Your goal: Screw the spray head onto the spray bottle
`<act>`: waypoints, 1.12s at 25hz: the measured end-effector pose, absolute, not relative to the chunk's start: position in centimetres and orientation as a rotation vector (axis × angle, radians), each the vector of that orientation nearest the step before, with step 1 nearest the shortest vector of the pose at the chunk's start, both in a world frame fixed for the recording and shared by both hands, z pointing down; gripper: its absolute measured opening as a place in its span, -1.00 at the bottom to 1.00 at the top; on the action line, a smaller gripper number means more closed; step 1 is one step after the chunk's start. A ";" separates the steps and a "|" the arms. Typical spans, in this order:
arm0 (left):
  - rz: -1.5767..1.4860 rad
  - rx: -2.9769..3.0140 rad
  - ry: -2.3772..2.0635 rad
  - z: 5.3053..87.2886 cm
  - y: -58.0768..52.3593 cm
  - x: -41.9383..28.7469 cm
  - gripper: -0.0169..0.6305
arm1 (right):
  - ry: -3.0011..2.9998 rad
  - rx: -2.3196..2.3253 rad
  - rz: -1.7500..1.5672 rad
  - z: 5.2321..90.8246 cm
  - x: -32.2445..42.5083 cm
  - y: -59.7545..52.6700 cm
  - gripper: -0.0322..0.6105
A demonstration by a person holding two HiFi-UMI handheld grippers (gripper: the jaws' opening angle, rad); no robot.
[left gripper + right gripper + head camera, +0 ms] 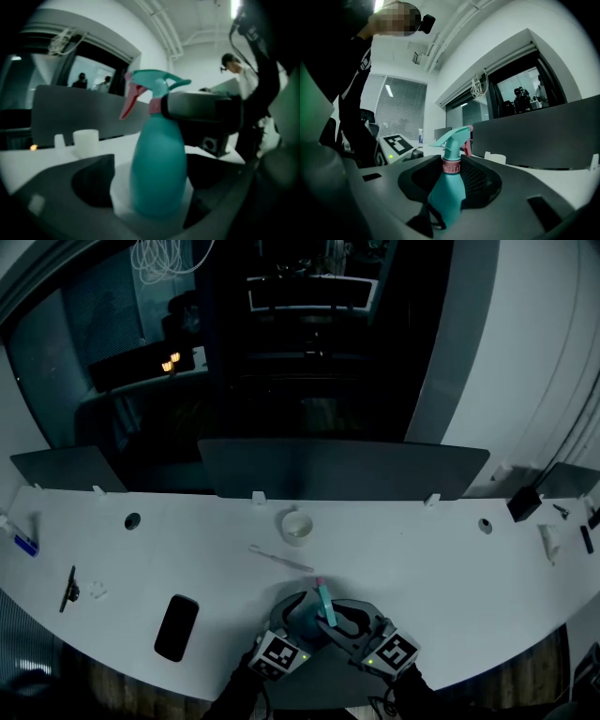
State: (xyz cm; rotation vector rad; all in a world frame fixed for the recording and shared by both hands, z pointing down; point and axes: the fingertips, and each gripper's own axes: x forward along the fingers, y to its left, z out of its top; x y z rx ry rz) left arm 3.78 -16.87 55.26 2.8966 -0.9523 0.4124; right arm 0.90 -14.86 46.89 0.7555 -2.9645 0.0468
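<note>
The white bench carries the work at its near edge, close to the person. The phone and the small white cup lie well apart from it, which leaves both tools room to swing.

The 2 tools meet on 1 object from opposite sides. The left claw is released. Its jaws stand spread at their widest, with the body of the teal spray bottle upright between them. Bare bench shows between the bottle and the left pad, so nothing is pressing there. It is probably spread so that it can take hold of the body lower down while staying square to it.

The right claw is clenched high up. Its pads bear on the spray head at the ribbed pink collar, the part that carries the thread. Gripping there makes sense, because a turn applied at the collar goes straight into the thread instead of levering on the nozzle.

The bottle rests on the bench, steadied only from the top for now. The head sits straight on the neck, and the pink trigger points away from the left claw. Whether the collar is fully tight cannot be told.
</note>
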 end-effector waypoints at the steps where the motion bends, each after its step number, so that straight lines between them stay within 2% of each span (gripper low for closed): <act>1: 0.477 2.969 -0.805 55.2 -16.7 4.2 0.53 | -2.965 0.717 0.044 46.9 0.9 -14.8 -0.51; 5: 0.660 3.022 -0.299 56.0 -15.9 5.7 0.52 | -2.960 0.651 0.048 46.9 0.8 -14.9 -0.51; 7: 0.638 3.010 -0.254 55.9 -15.5 6.1 0.28 | -2.968 0.669 0.052 46.9 0.8 -14.9 -0.51; 14: 0.429 2.845 -0.958 55.4 -16.3 5.4 0.27 | -2.947 0.843 0.015 46.9 1.4 -14.2 -0.51; 21: 0.380 2.573 -1.516 55.2 -17.0 3.8 0.27 | -2.883 0.988 0.032 47.0 1.3 -14.0 -0.51; 25: 0.309 2.628 -1.379 55.1 -16.9 3.9 0.30 | -2.898 0.951 0.070 47.0 1.2 -13.9 -0.51; 28: 0.348 2.813 -0.982 55.0 -16.2 4.2 0.47 | -2.929 0.820 0.084 46.9 1.0 -13.8 -0.51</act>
